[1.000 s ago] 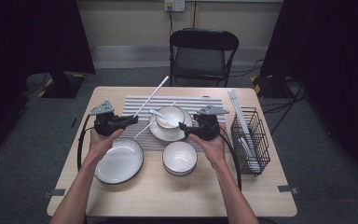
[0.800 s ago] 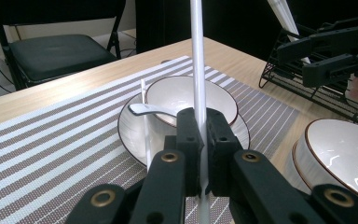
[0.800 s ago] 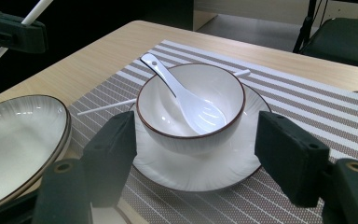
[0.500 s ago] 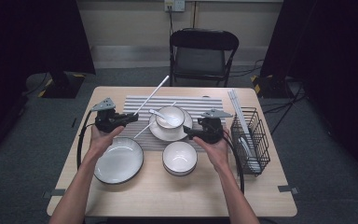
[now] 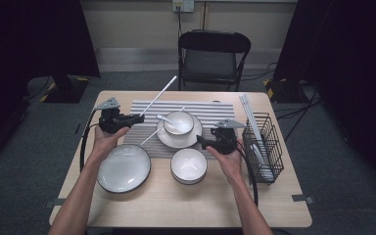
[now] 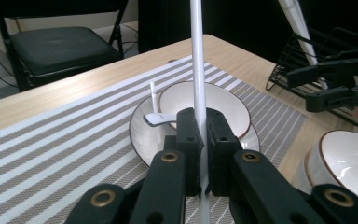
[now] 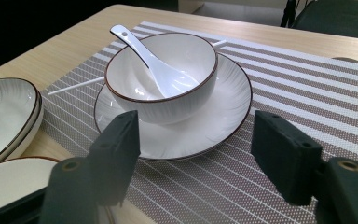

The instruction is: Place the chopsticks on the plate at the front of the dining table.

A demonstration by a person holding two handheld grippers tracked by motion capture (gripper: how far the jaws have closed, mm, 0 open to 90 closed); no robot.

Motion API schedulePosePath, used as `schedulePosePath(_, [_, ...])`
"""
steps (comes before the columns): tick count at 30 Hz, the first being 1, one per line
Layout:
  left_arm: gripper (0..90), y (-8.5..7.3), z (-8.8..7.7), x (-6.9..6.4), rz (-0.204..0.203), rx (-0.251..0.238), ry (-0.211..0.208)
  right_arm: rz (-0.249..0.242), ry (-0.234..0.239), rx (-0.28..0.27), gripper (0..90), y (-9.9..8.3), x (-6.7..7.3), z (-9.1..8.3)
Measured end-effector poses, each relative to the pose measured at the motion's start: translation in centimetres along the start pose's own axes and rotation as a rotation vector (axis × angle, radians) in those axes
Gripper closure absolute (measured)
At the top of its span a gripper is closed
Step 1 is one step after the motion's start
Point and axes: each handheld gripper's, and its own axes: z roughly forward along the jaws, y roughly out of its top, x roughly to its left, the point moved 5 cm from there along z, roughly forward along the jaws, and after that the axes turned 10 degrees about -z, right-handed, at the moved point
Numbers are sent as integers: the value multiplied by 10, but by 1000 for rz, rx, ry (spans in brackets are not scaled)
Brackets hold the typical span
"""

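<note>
My left gripper (image 5: pixel 138 117) (image 6: pixel 203 135) is shut on a thin white chopstick (image 5: pixel 159 95) (image 6: pixel 196 70) that slants up and away over the striped mat (image 5: pixel 210 108). A small white bowl (image 5: pixel 178 121) (image 7: pixel 163 79) with a white spoon (image 5: pixel 165 119) (image 7: pixel 154 65) in it stands on a saucer (image 5: pixel 178 139) (image 7: pixel 214 121). My right gripper (image 5: pixel 201 143) (image 7: pixel 196 140) is low, just right of the saucer and pointing at it. It is open; its jaws have just been closing a little, with nothing between them.
A second chopstick (image 5: pixel 149 137) (image 7: pixel 74 86) lies on the mat left of the saucer. A large plate (image 5: pixel 124 168) and a white bowl (image 5: pixel 188 165) sit near the front edge. A black wire basket (image 5: pixel 263 142) with white items stands at the right.
My right gripper has sunk and drawn back towards the person, beside the saucer. The left gripper and its chopstick have stayed put.
</note>
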Motion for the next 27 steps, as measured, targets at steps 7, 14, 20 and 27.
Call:
schedulePosePath(7, [864,5,1,8,-16,-3,13,1,-17,24,328,-12,-4,0])
schedulePosePath(14, [864,-3,11,19,-25,24,47,-6,-43,57,371,-24,-5,5])
schedulePosePath(20, [864,-8,18,24,-33,53,56,-10,-61,101,322,-33,-6,10])
schedulePosePath(27, [864,-20,29,32,-57,92,69,21,-86,114,248,-42,-12,12])
